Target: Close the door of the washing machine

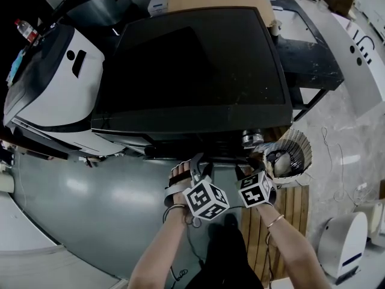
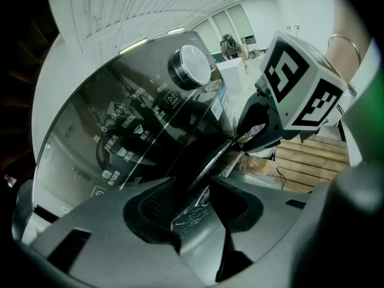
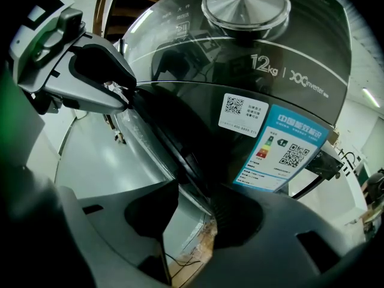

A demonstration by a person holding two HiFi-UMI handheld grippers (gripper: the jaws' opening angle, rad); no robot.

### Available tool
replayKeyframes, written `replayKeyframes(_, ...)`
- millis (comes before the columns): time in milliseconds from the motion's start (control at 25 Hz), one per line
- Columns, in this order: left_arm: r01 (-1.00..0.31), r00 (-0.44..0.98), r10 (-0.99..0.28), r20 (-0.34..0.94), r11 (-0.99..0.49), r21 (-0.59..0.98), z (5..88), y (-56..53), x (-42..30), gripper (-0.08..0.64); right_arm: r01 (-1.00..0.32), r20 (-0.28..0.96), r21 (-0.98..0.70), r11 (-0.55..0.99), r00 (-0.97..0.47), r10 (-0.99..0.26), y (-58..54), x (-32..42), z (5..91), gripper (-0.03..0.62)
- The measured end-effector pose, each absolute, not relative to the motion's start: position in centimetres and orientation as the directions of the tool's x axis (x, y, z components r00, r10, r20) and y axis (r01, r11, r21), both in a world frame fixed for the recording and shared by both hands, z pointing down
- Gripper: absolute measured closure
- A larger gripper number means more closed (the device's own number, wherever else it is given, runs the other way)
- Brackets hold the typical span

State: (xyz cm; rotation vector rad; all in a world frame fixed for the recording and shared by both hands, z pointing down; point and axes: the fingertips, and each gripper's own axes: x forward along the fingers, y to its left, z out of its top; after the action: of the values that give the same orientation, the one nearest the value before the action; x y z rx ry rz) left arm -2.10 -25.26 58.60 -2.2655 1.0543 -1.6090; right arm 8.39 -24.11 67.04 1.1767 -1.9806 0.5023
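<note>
The washing machine (image 1: 192,71) fills the head view with its dark top. Its front-loading door (image 3: 198,131) stands ajar, and the door's rim (image 2: 210,161) runs edge-on between both grippers. My left gripper (image 2: 192,215) is closed on that rim, which fills the gap between its pads. My right gripper (image 3: 186,221) straddles the same rim farther along: the rim lies against one pad and floor shows beside the other. In the head view the left gripper (image 1: 198,161) and right gripper (image 1: 246,170) sit side by side at the machine's front. The control knob (image 3: 246,2) is above the door.
A white machine (image 1: 54,83) stands at the left. A round wire-caged appliance (image 1: 287,155) sits on a wooden pallet (image 1: 289,215) right of my hands. A black table (image 1: 313,59) is at the right and a white rounded unit (image 1: 343,245) at the lower right.
</note>
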Motion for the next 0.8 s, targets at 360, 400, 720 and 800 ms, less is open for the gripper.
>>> replayKeyframes(360,-0.447,0.170,-0.631,0.757,-0.734,-0.511,58.61,-25.06,-2.06,0.365,-0.877,0.769,0.055,0.478,-0.268,-0.581,-23.96,8.47,67.02,0.417)
replayKeyframes(400,-0.445,0.169,-0.630,0.757,-0.735,-0.512,58.64,-24.98,-2.05,0.364,-0.878,0.768,0.052,0.475,-0.268,-0.581,-23.93,8.49,67.03,0.419)
replayKeyframes(720,-0.443,0.165,-0.634,0.755,-0.732,-0.517,58.39,-24.67,-2.42,0.362,-0.883,0.760,0.043,0.468,-0.275,-0.588,-23.70,8.32,66.66,0.417)
replayKeyframes(800,-0.449,0.165,-0.637,0.753,-0.728,-0.518,58.22,-24.54,-2.52,0.364,-0.888,0.758,0.034,0.459,-0.276,-0.591,-23.50,8.25,66.44,0.417)
